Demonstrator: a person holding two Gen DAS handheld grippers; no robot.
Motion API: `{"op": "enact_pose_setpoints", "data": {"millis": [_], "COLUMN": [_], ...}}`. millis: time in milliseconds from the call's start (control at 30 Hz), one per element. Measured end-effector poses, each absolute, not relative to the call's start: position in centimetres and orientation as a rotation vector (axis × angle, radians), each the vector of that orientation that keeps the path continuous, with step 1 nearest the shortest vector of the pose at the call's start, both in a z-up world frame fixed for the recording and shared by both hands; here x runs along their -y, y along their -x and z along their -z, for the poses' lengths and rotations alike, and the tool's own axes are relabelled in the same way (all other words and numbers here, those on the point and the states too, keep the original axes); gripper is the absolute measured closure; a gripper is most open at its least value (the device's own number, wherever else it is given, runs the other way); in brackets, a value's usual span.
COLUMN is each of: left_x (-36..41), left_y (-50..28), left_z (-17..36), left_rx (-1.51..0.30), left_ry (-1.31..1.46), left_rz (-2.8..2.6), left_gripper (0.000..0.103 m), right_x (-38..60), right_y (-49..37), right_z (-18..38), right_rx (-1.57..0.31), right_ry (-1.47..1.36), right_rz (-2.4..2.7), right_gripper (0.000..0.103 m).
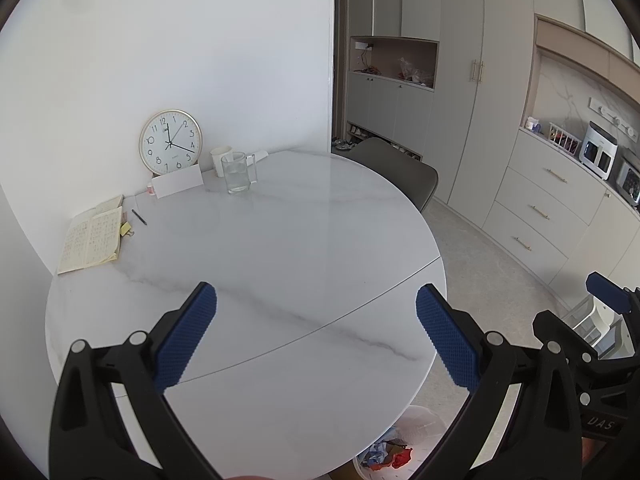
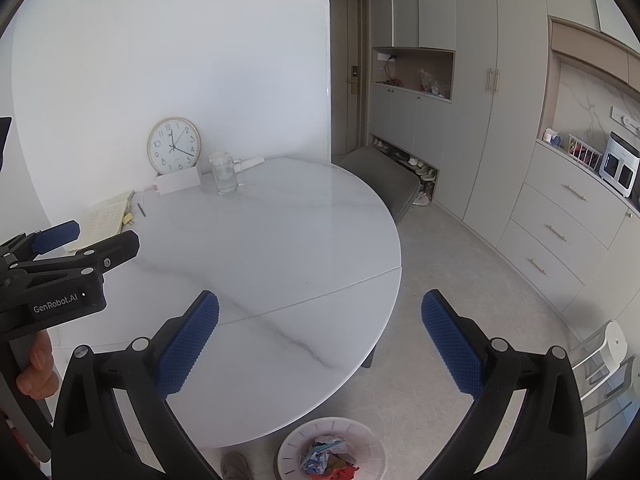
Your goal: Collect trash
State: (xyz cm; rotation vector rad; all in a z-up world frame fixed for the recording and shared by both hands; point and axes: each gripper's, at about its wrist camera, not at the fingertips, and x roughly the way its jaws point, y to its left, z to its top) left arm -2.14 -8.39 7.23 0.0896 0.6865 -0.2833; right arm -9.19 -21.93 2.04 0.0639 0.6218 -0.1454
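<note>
A white trash bin (image 2: pixel 288 450) stands on the floor beside the round marble table (image 2: pixel 280 240), holding crumpled red and blue wrappers (image 2: pixel 328 460). It also shows in the left wrist view (image 1: pixel 424 424), partly hidden under the table edge. My left gripper (image 1: pixel 316 340) is open and empty above the table (image 1: pixel 280 240). My right gripper (image 2: pixel 320 344) is open and empty over the table's near edge. The left gripper also shows at the left of the right wrist view (image 2: pixel 92 240).
At the table's far side stand a clock (image 1: pixel 171 142), a white card (image 1: pixel 178 182), a glass mug (image 1: pixel 239 173), a paper cup (image 1: pixel 220 158), an open notebook (image 1: pixel 92 240) and a pen (image 1: pixel 139 217). A grey chair (image 1: pixel 404 172) is behind. Cabinets (image 1: pixel 540 208) line the right.
</note>
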Motion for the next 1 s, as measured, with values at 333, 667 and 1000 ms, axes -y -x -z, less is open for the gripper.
{"op": "enact_pose_setpoints", "data": {"millis": [333,667,1000], "left_x": [8.56,8.49,8.33], "left_y": [2.37,2.28,2.20], "left_z": [-7.05,-7.06,-6.90], "left_rx": [-0.693,-0.697,-0.699], "left_ry": [-0.084,-0.077,-0.060], "left_rz": [0.279,0.277,0.264], "left_gripper": [0.007,0.007,0.007], "right_x": [22.01,22.07,22.24], "right_y": [9.19,9.24,9.73], "right_z": [-2.02,-2.00,-1.64], "right_rx": [-0.623,-0.623,-0.628], "right_ry": [-0.065,-0.065,-0.066], "right_rz": [0.145,0.145,0.145], "right_gripper": [0.002,0.002,0.002]}}
